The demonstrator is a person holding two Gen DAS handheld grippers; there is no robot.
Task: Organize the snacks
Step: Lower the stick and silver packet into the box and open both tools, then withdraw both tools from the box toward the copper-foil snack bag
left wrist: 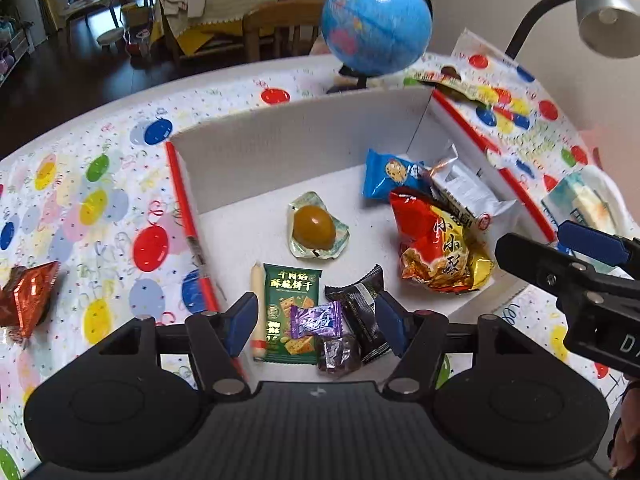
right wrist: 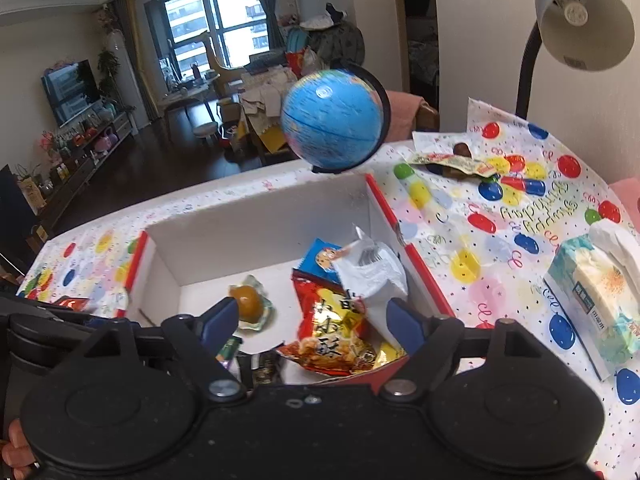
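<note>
Hovering over the near end of the white box, the left gripper has its fingers spread wide and holds nothing; between them, low in its view, lie the green cracker pack, the purple candy and the black pack, with a dark sweet nearest the camera. The right gripper is likewise wide and empty above the box's right half, the red-gold bag between its fingers and a jelly cup by its left fingertip. Most snacks are already in the box; those outside it are the red wrapper on the tablecloth at nine o'clock in the left view, and a green-yellow packet at one o'clock in the right view, beyond the box wall near the globe. Judging by this, the next pick turns on that split: the red wrapper lies well to the left of the left fingers, outside the box's red edge, so the left hand is nearer to it; its long axis seems to run roughly along the line of the fingers, though blur makes this uncertain. The far packet lies crosswise, closer to the right hand.
</note>
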